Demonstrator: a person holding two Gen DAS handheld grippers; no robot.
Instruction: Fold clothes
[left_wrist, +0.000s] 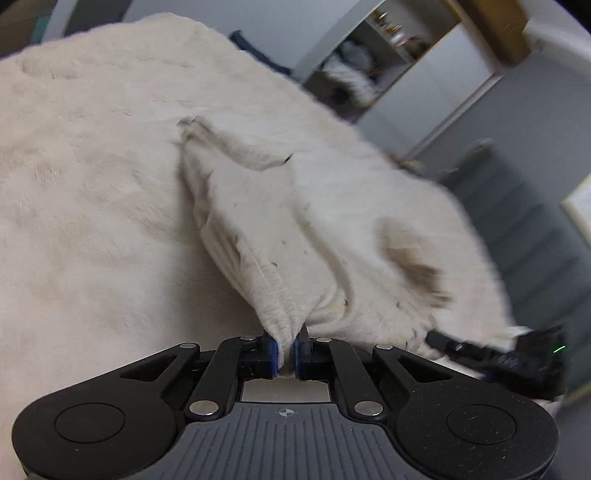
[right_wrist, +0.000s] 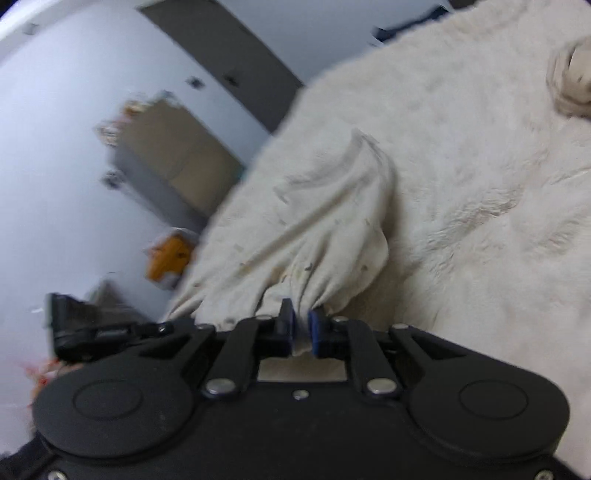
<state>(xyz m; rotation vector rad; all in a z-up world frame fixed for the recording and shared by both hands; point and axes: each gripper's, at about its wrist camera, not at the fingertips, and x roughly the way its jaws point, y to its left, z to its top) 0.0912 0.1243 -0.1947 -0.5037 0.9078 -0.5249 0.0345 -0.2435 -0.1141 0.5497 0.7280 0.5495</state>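
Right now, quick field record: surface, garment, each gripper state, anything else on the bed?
surface: fluffy cream blanket covering the bed
garment: off-white knit cloth garment, partly lifted, stretched between both grippers
left gripper: shut on a ribbed edge of the garment
right gripper: shut on a bunched part of the garment
other item: small rolled cream bundle at far side of blanket
image quality: motion blur

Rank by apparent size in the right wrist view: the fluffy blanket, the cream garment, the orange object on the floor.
1. Fluffy blanket, largest.
2. Cream garment, pinched in the right tongs.
3. Orange object, smallest, though it lies farther from the camera and is blurred, so its true size is unsure.
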